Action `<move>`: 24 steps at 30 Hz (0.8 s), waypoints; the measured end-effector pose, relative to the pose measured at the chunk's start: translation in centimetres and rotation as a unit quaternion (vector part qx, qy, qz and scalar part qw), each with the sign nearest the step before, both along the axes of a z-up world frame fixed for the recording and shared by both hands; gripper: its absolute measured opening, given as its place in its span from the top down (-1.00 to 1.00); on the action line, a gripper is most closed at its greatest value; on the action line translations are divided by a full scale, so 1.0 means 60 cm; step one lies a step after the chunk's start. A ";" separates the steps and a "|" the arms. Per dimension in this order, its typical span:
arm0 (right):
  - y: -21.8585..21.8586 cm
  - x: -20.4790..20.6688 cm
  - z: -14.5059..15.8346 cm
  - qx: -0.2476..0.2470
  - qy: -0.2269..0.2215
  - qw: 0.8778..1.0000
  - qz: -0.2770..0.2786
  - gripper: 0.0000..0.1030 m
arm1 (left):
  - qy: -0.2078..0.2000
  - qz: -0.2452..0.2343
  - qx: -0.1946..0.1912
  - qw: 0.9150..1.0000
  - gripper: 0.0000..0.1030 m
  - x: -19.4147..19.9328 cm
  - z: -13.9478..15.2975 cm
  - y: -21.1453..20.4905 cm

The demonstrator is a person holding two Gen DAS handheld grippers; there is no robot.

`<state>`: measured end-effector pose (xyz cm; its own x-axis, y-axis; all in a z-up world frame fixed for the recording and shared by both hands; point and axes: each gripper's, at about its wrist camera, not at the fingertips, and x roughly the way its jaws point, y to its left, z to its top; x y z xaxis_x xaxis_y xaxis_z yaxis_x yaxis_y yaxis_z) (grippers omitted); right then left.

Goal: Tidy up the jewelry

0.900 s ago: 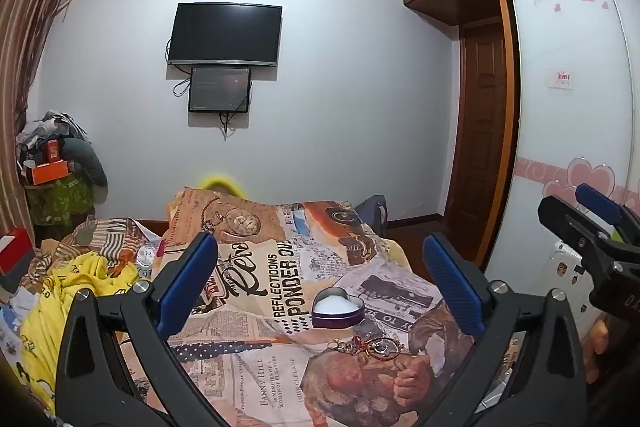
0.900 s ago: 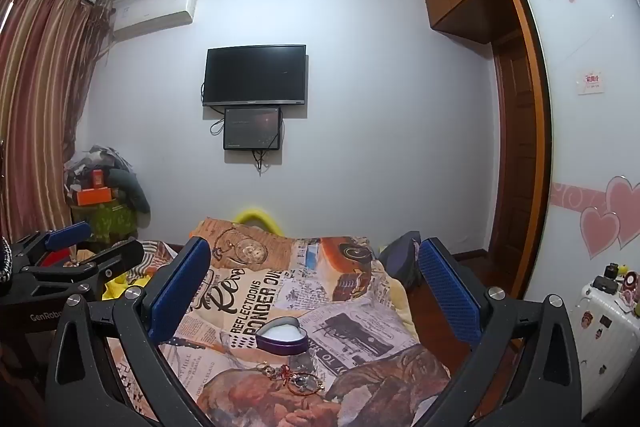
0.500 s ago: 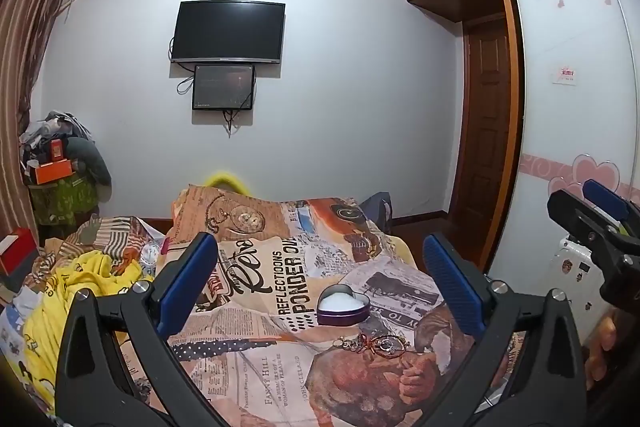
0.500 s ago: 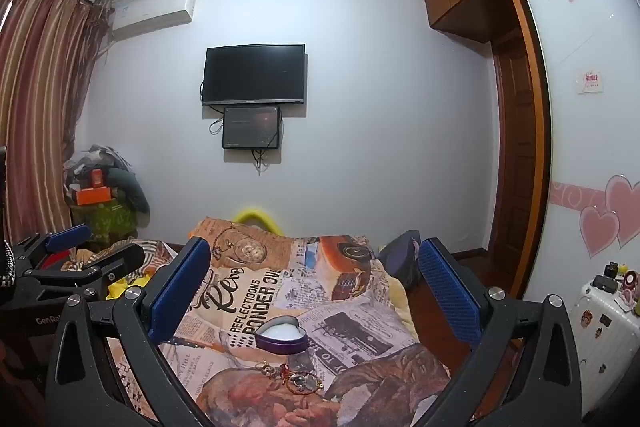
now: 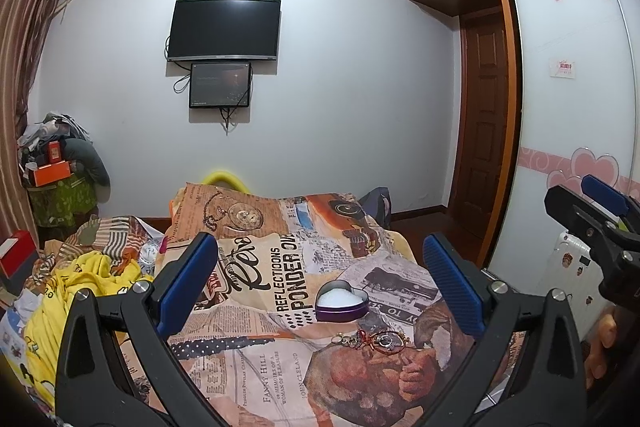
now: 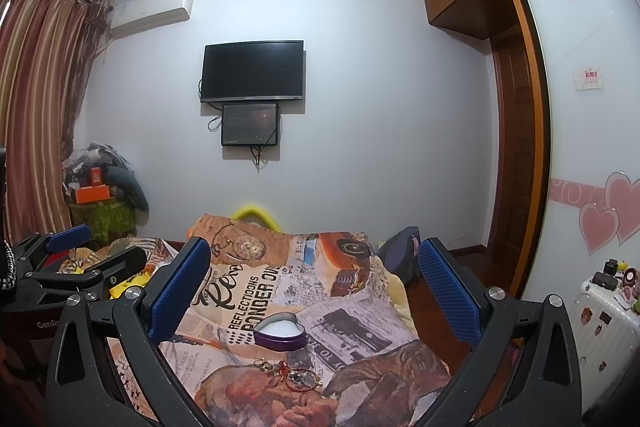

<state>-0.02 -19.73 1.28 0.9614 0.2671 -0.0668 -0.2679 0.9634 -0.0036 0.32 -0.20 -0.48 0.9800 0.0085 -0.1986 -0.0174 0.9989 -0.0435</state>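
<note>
Left gripper (image 5: 320,281), right gripper (image 6: 314,285): ribbed blue pads spread wide, grasping nothing. Purple heart-shaped tin (image 5: 341,301), white lining, on newsprint-patterned bedspread (image 5: 256,367) toward right edge; tangled jewelry (image 5: 370,339) just before it.

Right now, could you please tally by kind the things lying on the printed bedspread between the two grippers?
Heart-shaped tin: 1, purple, open, white inside.
Jewelry pile: 1 tangled cluster of rings and red cord; separate pieces too small to count.
Total: 2 groups, apart, on the bedspread.
</note>
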 end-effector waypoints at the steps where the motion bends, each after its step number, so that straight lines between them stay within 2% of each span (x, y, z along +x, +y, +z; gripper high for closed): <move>1: -0.001 0.000 -0.001 0.000 0.000 1.000 0.000 -1.00 | -0.001 -0.001 0.000 1.000 -1.00 0.000 0.000 0.000; 7: -0.002 0.002 0.002 -0.003 0.002 1.000 -0.003 -1.00 | 0.000 -0.003 -0.003 1.000 -1.00 0.000 -0.001 0.000; 12: -0.004 0.005 0.001 -0.004 0.007 1.000 -0.005 -1.00 | -0.011 -0.001 0.004 1.000 -1.00 0.005 -0.002 -0.001; 13: -0.003 0.007 0.001 -0.004 0.008 1.000 -0.006 -1.00 | -0.025 -0.001 0.009 1.000 -1.00 0.003 -0.003 -0.002; 24: -0.006 0.047 -0.019 -0.006 0.043 0.999 -0.012 -1.00 | 0.007 0.002 0.012 1.000 -1.00 0.052 -0.024 0.008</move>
